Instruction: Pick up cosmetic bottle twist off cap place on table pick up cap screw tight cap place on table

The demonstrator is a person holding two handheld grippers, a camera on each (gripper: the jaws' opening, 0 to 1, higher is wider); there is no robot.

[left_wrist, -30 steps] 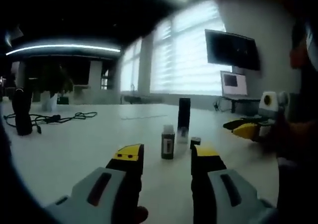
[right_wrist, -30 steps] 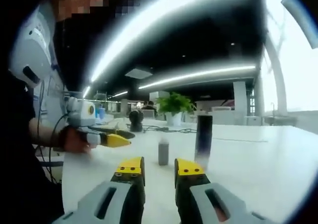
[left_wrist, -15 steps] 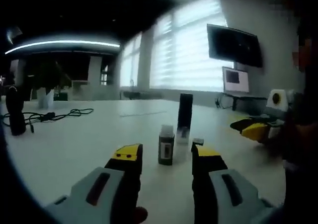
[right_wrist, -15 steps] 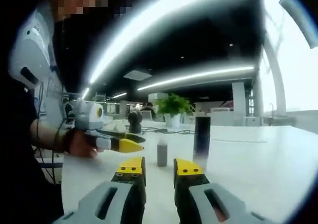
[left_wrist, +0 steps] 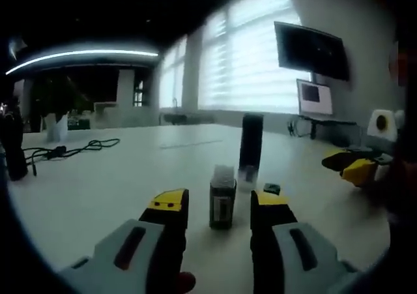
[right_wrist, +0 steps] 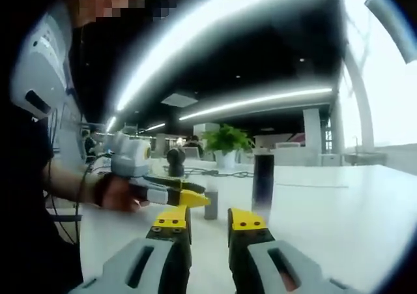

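Small cosmetic bottle (left_wrist: 222, 205) stands upright on the white table (left_wrist: 98, 190), sitting between the spread, empty jaws of the left gripper (left_wrist: 217, 206). Tall black bottle (left_wrist: 250, 150) at 1 o'clock behind it. Right gripper (right_wrist: 208, 223) hovers part-open, holding nothing.

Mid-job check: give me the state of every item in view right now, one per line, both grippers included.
Left gripper: open, jaws either side of the small bottle, not closed on it.
Right gripper: open, empty.
Small bottle: upright on the table, cap on.
Tall dark bottle: upright, behind the small one.
Small dark cap: lying loose on the table.
Cable: lying slack on the table.
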